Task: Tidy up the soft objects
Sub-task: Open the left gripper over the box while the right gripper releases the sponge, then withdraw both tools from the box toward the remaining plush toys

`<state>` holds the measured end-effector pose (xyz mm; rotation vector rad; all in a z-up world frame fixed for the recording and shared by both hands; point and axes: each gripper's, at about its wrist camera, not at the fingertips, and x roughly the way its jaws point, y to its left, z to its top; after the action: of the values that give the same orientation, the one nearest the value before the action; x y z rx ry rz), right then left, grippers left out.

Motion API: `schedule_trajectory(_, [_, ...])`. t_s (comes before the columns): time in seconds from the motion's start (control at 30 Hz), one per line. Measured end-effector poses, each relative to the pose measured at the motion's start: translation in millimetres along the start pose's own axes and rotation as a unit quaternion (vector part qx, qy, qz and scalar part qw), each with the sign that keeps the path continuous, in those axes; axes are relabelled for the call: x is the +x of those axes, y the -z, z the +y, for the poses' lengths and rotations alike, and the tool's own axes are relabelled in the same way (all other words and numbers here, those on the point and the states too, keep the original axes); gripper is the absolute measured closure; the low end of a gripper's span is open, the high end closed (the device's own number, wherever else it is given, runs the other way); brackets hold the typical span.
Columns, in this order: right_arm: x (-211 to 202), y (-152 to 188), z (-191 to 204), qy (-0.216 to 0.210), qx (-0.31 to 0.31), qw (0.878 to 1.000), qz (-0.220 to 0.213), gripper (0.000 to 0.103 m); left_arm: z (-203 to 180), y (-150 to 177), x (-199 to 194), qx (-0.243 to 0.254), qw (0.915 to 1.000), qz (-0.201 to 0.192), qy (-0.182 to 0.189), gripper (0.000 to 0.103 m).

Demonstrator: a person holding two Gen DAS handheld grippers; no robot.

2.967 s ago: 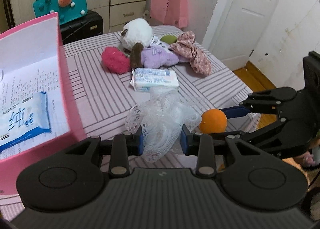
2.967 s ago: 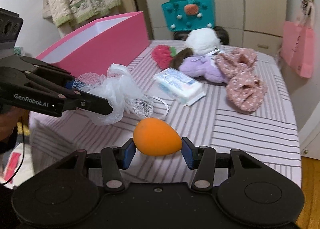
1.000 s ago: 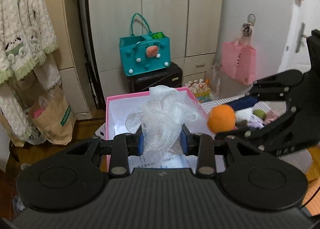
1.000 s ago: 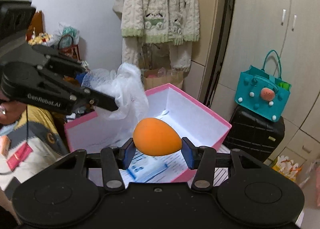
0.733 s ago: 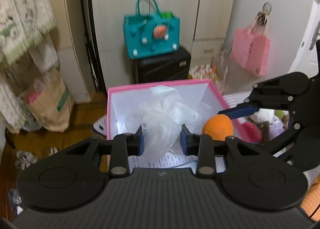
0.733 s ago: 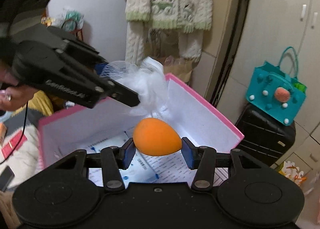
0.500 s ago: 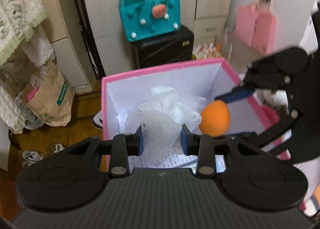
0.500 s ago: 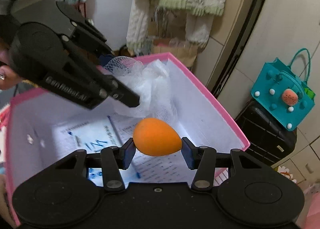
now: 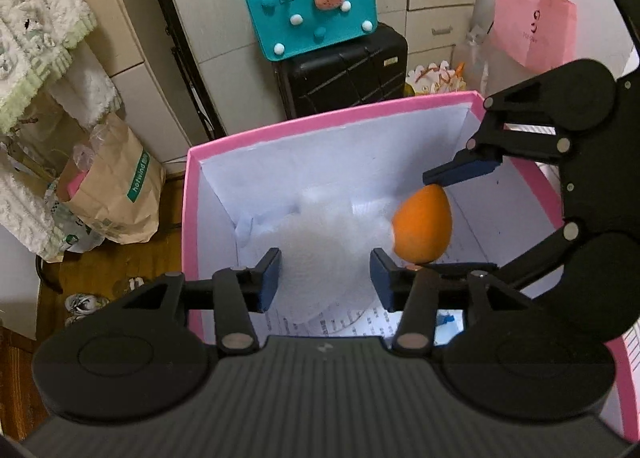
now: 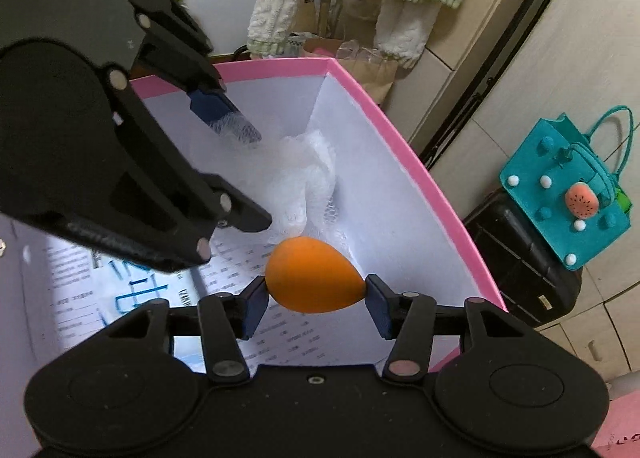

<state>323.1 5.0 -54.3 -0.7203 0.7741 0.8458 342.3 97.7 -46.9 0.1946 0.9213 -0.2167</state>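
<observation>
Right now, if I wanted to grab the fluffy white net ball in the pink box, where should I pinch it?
Probably pinch the mesh puff around its bunched middle, reaching straight down from above; the pink box walls block its sides.

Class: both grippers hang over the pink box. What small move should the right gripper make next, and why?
Probably finish opening the right gripper: its jaws have just been opening, yet the orange sponge is between the pads, above the pink box where the mesh puff lies.
</observation>
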Motion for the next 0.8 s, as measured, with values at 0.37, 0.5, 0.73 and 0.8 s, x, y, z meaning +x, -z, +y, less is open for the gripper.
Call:
schedule_trajectory(0.37, [-32,22,-17,-0.005,0.091,0.995,-0.049,0.035,4,15,-38,-0.011,0.9996,-0.023,0.012,0.036])
schedule_trajectory(0.5, [-59,34,-19,-0.022,0.136,0.988,-0.069,0.035,4,21,-60,-0.015,0.9994,-0.022,0.021,0.036])
schedule_trajectory(0.73, [-99,47,-12,-0.044,0.191,0.978,-0.071,0.035,-12,31,-109,0.001,0.9995,-0.019,0.024,0.033])
schedule_trajectory(0.8, [-110,50,-8,-0.048,0.199,0.976,-0.075,0.035,-17,34,-122,0.003,0.9994,-0.016,0.031,0.032])
